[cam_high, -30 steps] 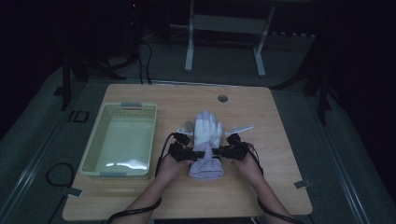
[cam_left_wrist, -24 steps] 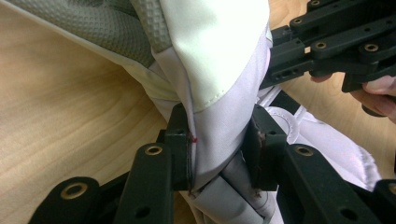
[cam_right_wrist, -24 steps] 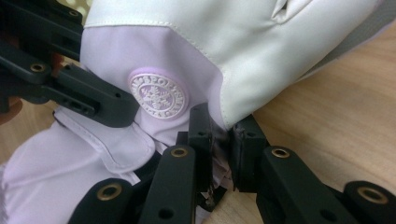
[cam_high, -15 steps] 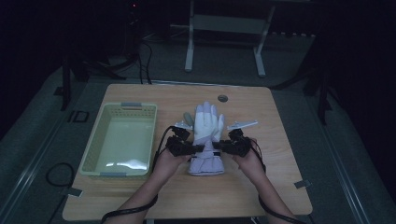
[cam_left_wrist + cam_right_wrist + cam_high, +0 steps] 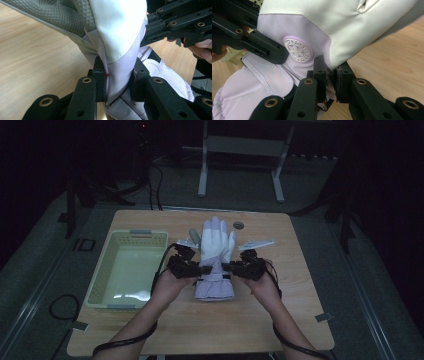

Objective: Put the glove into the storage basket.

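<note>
A white and pale lilac winter glove [image 5: 216, 251] hangs over the middle of the wooden table [image 5: 300, 320], fingers pointing away from me and cuff drooping toward me. My left gripper [image 5: 202, 268] is shut on its left edge at the wrist. In the left gripper view the jaws [image 5: 119, 80] pinch the lilac fabric [image 5: 120, 30]. My right gripper [image 5: 227, 266] is shut on the opposite edge. In the right gripper view its jaws [image 5: 330, 72] squeeze a fold of the glove [image 5: 337, 22] beside a round embossed badge [image 5: 297, 51].
A pale green plastic basket [image 5: 102, 270] stands empty at the table's left, close to my left hand. A small dark round object [image 5: 238, 225] lies near the far edge. A metal stand [image 5: 240, 150] is on the floor beyond the table.
Both grippers have risen together with the glove between them. The glove has come up off the tabletop and its cuff now hangs free.
</note>
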A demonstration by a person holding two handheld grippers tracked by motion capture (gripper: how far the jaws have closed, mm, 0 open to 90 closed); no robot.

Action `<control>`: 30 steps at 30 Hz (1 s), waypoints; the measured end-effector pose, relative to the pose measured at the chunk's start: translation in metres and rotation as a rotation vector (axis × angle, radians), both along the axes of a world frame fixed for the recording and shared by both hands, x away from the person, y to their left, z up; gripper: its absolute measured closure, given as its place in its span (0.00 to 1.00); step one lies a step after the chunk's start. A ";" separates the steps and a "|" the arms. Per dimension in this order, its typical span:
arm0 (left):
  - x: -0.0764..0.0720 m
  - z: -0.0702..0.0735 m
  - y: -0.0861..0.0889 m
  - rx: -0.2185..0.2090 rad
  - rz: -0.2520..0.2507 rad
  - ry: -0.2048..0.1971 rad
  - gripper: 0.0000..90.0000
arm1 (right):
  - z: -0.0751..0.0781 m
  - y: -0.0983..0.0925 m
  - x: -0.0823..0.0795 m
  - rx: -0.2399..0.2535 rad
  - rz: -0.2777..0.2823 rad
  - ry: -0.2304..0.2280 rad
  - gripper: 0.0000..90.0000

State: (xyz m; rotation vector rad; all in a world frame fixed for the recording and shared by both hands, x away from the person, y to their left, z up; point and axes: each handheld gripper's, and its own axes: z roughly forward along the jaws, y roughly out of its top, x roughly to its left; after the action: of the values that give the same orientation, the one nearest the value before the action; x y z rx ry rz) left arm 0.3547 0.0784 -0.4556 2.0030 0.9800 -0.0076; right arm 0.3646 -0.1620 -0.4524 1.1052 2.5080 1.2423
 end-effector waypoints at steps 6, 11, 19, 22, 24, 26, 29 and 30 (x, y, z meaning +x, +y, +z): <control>-0.001 0.012 0.017 -0.002 0.009 -0.011 0.80 | 0.013 0.016 0.000 0.000 0.014 -0.019 0.90; -0.002 0.021 0.033 0.008 0.018 -0.020 0.80 | 0.021 0.032 0.002 0.001 0.033 -0.028 0.90; -0.004 0.028 0.067 0.018 0.033 -0.018 0.80 | 0.029 0.063 0.007 0.003 0.065 -0.017 0.90; -0.006 0.029 0.080 0.023 0.043 -0.020 0.80 | 0.031 0.078 0.007 -0.001 0.077 -0.020 0.90; -0.007 0.031 0.089 0.028 0.049 -0.019 0.80 | 0.032 0.088 0.008 -0.007 0.086 -0.021 0.90; -0.007 0.032 0.099 0.035 0.053 -0.020 0.80 | 0.032 0.098 0.009 -0.010 0.093 -0.022 0.90; -0.007 0.033 0.113 0.032 0.057 -0.016 0.80 | 0.033 0.112 0.009 -0.008 0.100 -0.023 0.90; -0.007 0.033 0.117 0.031 0.059 -0.012 0.80 | 0.033 0.117 0.010 -0.004 0.102 -0.019 0.90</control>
State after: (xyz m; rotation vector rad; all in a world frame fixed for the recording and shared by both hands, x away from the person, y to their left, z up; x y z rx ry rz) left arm 0.3475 0.1957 -0.4226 1.9994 1.0363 0.0523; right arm 0.3744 -0.0454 -0.4190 0.9712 2.5806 1.2652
